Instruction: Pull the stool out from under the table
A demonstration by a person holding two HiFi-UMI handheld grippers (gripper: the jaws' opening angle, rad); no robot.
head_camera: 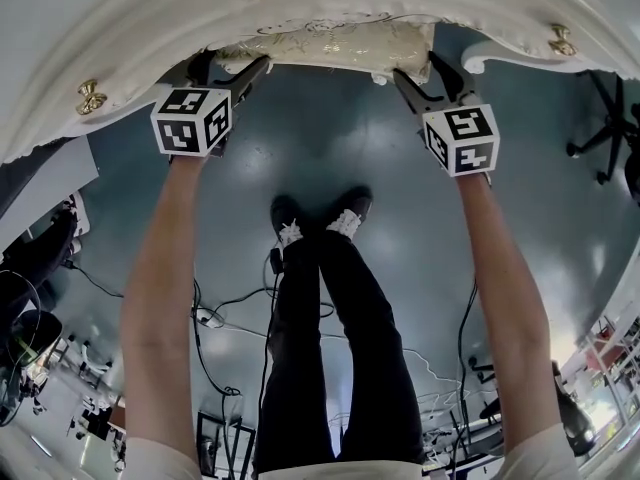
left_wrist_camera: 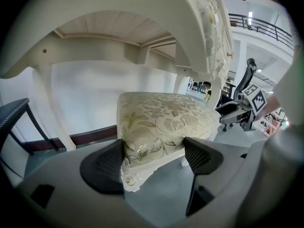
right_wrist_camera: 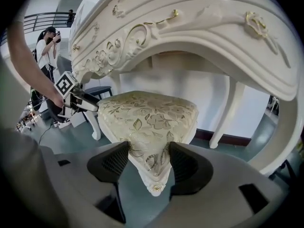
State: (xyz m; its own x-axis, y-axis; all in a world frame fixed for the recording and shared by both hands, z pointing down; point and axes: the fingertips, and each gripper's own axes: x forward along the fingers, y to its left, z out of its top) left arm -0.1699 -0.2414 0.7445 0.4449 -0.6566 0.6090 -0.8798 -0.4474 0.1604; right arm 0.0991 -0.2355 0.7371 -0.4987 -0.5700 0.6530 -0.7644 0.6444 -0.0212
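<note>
Stool (head_camera: 330, 43) corners between parted jaws of left gripper (left_wrist_camera: 154, 146) and right gripper (right_wrist_camera: 148, 148); table (right_wrist_camera: 199, 37) overhead, legs beyond.

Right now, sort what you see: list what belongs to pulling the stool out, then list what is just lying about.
Belongs to the job: stool; table over it; left gripper and right gripper, each straddling a stool corner.

Just lying about: office chair; cables on the floor; bystander.

glossy grey floor (head_camera: 330, 138) bears the white table (head_camera: 150, 28) and cushioned stool (head_camera: 330, 43); cables (head_camera: 215, 313) trail across it
</note>
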